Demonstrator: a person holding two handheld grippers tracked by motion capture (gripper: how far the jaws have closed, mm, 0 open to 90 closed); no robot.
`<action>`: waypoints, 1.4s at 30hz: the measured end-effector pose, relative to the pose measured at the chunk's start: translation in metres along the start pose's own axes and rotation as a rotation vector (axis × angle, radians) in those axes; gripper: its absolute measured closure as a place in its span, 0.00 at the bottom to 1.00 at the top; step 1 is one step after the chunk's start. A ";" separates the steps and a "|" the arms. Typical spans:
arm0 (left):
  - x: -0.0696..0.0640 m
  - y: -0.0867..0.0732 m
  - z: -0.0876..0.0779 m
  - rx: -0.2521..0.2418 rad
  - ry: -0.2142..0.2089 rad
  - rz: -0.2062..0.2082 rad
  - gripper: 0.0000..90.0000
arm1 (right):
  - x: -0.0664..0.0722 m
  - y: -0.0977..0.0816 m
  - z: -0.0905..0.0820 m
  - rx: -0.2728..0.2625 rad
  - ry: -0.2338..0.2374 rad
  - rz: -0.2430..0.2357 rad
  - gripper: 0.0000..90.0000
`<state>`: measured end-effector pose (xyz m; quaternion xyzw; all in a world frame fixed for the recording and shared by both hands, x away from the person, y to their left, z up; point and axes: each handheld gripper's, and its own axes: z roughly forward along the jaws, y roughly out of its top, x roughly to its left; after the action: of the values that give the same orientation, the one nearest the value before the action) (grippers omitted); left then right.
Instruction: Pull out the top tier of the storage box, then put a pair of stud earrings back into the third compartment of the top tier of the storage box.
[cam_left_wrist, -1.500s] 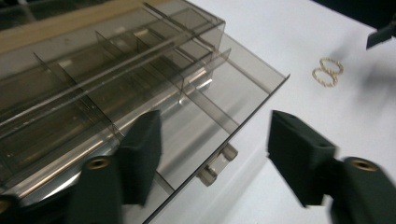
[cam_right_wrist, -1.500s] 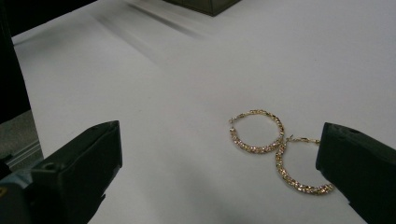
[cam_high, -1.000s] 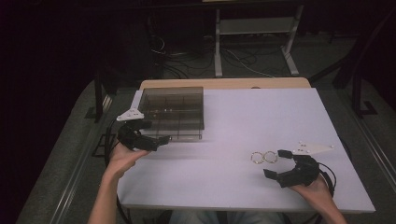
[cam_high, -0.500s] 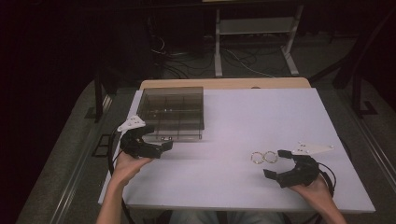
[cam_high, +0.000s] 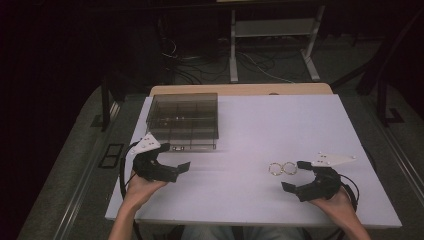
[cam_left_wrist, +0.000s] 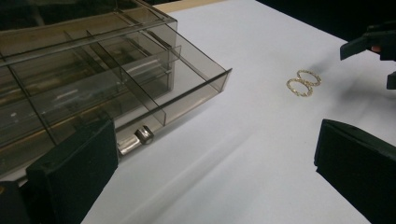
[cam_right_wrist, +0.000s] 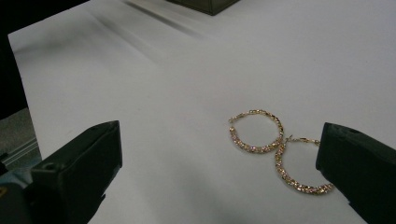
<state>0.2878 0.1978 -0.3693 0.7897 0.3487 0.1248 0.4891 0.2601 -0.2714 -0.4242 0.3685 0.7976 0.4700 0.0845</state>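
The two hoop earrings (cam_right_wrist: 275, 149) lay touching on the table (cam_high: 260, 120), just beside the gaping right tongs (cam_high: 298, 175); thin, light and slippery, they probably wanted pinching across one rim.

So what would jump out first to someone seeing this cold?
Two gold hoop earrings lying side by side on the white table, just ahead of the open right hand-held gripper. Then the smoky clear compartment box at the table's far left, near the open left hand-held gripper.
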 end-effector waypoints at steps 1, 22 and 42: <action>-0.001 -0.001 0.001 0.002 -0.001 -0.001 0.00 | 0.000 0.000 0.000 0.000 0.000 0.000 0.00; -0.019 -0.028 0.021 0.021 -0.070 -0.009 0.01 | 0.000 0.000 0.000 0.004 0.000 0.002 0.00; -0.025 -0.042 0.034 0.028 -0.121 -0.003 0.01 | -0.001 0.011 -0.010 0.035 -0.005 -0.008 0.00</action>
<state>0.2702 0.1696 -0.4182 0.8020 0.3215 0.0713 0.4983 0.2615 -0.2757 -0.4104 0.3680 0.8068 0.4548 0.0822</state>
